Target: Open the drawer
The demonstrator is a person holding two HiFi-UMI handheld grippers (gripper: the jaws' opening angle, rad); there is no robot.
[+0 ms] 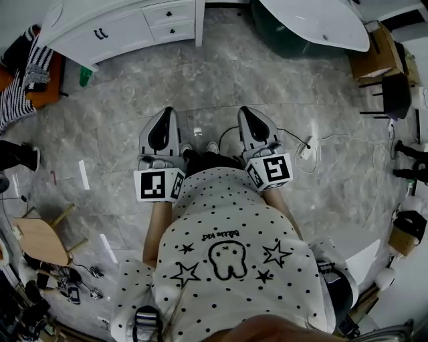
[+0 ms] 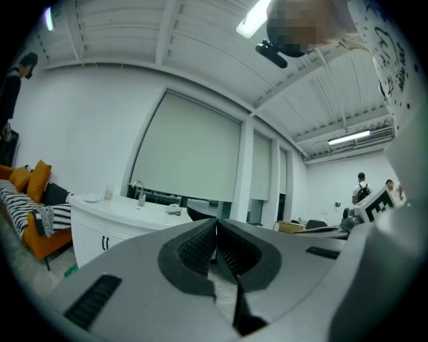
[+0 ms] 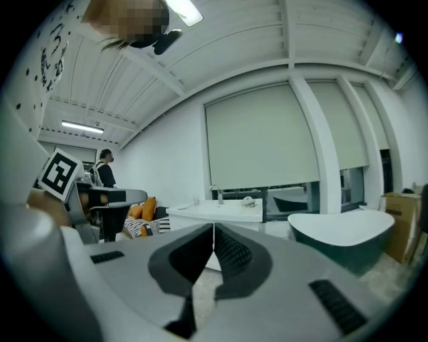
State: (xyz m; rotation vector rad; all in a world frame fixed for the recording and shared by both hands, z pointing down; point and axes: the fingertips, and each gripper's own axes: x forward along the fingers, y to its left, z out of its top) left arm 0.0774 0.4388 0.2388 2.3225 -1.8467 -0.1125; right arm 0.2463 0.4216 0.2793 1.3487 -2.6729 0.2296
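Facing a white cabinet (image 1: 100, 33) across bare floor (image 1: 221, 80), a person holds the left claw (image 1: 167, 112) and right claw (image 1: 245, 112) clenched, both empty. Only the head view shows its two drawers (image 1: 171, 13), both closed, well ahead; the gripper views show its tabletop (image 2: 120, 204) and faucet (image 2: 138, 191).

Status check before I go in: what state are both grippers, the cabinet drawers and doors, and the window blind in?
Left gripper: shut, empty.
Right gripper: shut, empty.
White cabinet drawers with dark handles: both closed.
White cabinet doors: closed.
Pale window blind: pulled down.
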